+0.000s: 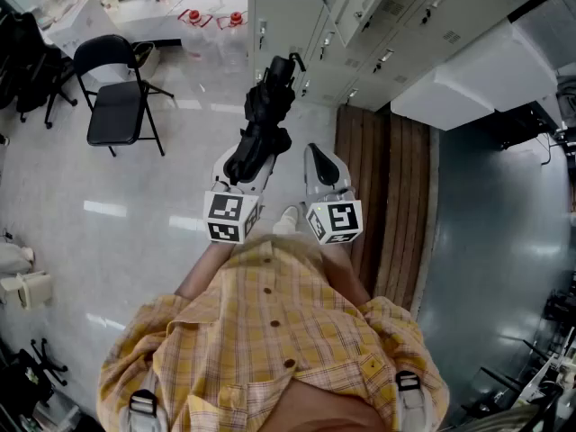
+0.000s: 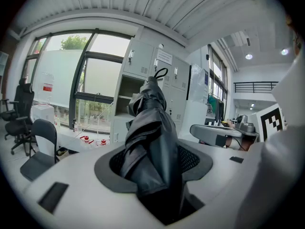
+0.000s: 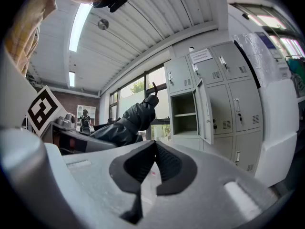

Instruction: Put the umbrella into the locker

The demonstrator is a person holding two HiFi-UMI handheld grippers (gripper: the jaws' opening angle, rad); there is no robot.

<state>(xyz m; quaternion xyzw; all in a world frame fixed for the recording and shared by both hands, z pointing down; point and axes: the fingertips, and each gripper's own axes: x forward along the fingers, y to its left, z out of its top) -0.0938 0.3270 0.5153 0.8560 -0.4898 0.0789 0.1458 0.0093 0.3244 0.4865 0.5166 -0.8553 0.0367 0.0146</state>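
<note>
A folded black umbrella [image 1: 266, 115] with a loop strap sticks forward and up out of my left gripper [image 1: 245, 167], whose jaws are shut on its lower end. In the left gripper view the umbrella [image 2: 152, 137] fills the space between the pads of that gripper [image 2: 155, 173]. My right gripper [image 1: 321, 162] is beside it on the right, shut and empty; its pads meet [image 3: 153, 168] with nothing between them. The grey locker bank [image 1: 378, 34] stands ahead. One compartment [image 3: 185, 116] is open, with its door swung to the right; it also shows as an open compartment [image 2: 129, 97] behind the umbrella.
A black folding chair [image 1: 117, 97] stands on the pale floor at left, with jugs with red caps [image 1: 211, 21] behind it. A wooden slatted mat [image 1: 387, 196] lies in front of the lockers. A white box [image 1: 468, 75] sits at right.
</note>
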